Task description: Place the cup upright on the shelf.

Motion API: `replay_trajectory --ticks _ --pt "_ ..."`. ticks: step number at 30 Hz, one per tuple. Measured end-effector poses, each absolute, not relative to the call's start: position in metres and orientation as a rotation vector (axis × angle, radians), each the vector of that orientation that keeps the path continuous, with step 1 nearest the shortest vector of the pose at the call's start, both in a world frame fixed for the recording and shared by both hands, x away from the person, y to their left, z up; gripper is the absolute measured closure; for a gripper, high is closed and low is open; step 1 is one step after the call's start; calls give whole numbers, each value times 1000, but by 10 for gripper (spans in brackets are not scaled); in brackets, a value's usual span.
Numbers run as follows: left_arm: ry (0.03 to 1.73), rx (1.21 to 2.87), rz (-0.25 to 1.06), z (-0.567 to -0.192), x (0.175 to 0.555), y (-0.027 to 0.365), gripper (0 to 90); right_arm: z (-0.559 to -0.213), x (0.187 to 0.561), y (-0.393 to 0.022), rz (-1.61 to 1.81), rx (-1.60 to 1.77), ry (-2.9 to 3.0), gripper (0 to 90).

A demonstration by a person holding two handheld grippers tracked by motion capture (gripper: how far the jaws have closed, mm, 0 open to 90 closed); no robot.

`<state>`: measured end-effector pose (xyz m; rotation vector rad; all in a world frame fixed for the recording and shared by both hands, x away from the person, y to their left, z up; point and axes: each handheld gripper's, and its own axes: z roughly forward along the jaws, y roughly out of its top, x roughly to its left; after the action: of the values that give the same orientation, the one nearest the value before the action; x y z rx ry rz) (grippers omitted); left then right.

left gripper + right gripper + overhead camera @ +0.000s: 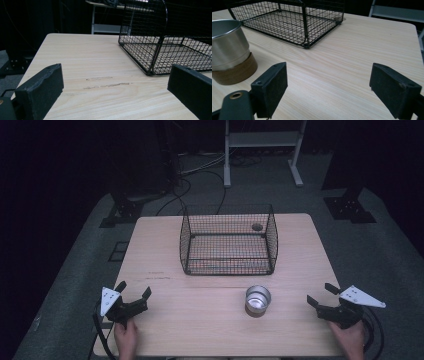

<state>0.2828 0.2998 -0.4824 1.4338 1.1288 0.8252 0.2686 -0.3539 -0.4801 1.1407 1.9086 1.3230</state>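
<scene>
While both your left gripper [134,296] and right gripper [320,295] rest with jaws spread and empty, the metal cup [258,300] stands upright just before the wire basket [228,238], so approach it level from the right, probably.

The high view looks forward and steeply down from above the person's edge of the worktop [165,250], far enough back to take in all of it and the floor beyond. The left gripper view sits low, close over the wood, facing the wire basket [160,42] from its near left corner. The right gripper view, equally low, faces the same basket from the right, with the steel cup [229,50] close at its left.
</scene>
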Motion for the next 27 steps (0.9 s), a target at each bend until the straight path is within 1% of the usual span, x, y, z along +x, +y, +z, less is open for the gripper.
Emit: replay_trajectory --ticks 11,27 --pt "1119 1433 816 -482 282 300 0 -477 267 -346 1342 1097 1944 135" --pt "1108 1442 826 -482 281 298 0 -472 258 -318 1373 975 2082 124"
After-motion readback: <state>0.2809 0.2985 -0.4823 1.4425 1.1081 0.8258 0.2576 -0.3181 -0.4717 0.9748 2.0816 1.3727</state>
